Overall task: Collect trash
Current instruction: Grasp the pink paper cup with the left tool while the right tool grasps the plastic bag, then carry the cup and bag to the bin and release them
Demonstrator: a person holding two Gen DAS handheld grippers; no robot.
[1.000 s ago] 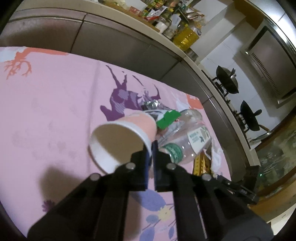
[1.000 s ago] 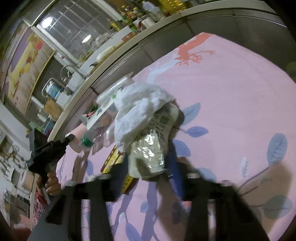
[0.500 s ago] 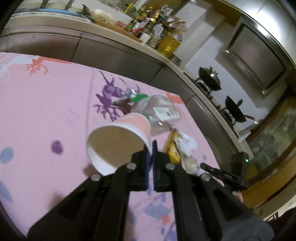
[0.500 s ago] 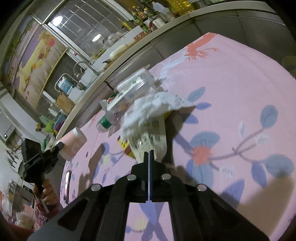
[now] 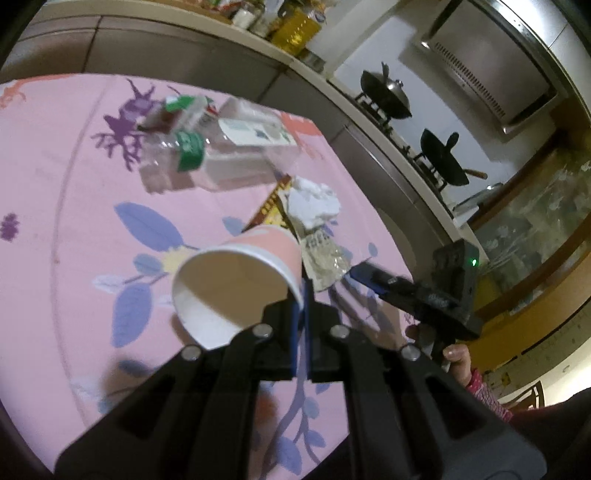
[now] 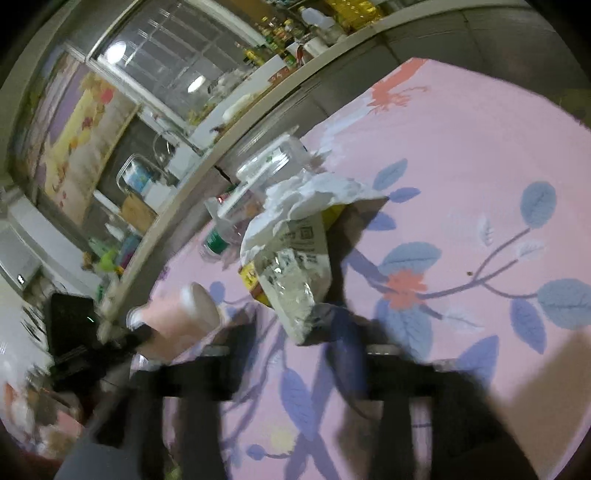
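My left gripper (image 5: 301, 306) is shut on the rim of a pink paper cup (image 5: 236, 280), which it holds tilted with the mouth toward the camera, just above the tablecloth. Beyond the cup lies a pile of trash: a clear plastic bottle (image 5: 207, 162) with a green label, a clear labelled tub (image 5: 258, 129), a crumpled white tissue (image 5: 314, 199), a yellow packet (image 5: 271, 206) and a clear foil wrapper (image 5: 321, 254). My right gripper (image 6: 295, 332) is blurred and its jaws are opening. The wrapper's (image 6: 295, 273) lower end lies between them, with the tissue (image 6: 306, 192) draped on top.
A pink floral tablecloth (image 5: 55, 166) covers the table. A kitchen counter with bottles (image 5: 291, 22) runs behind it, then a stove with two woks (image 5: 388, 96). A person's hand (image 5: 456, 356) grips the right gripper's handle near the table's edge. A sink (image 6: 147, 173) stands beyond the counter.
The left gripper has carried the cup across the table to just beside the wrapper and the right gripper. The right gripper's jaws, pinched on the wrapper half a second ago, have spread apart.
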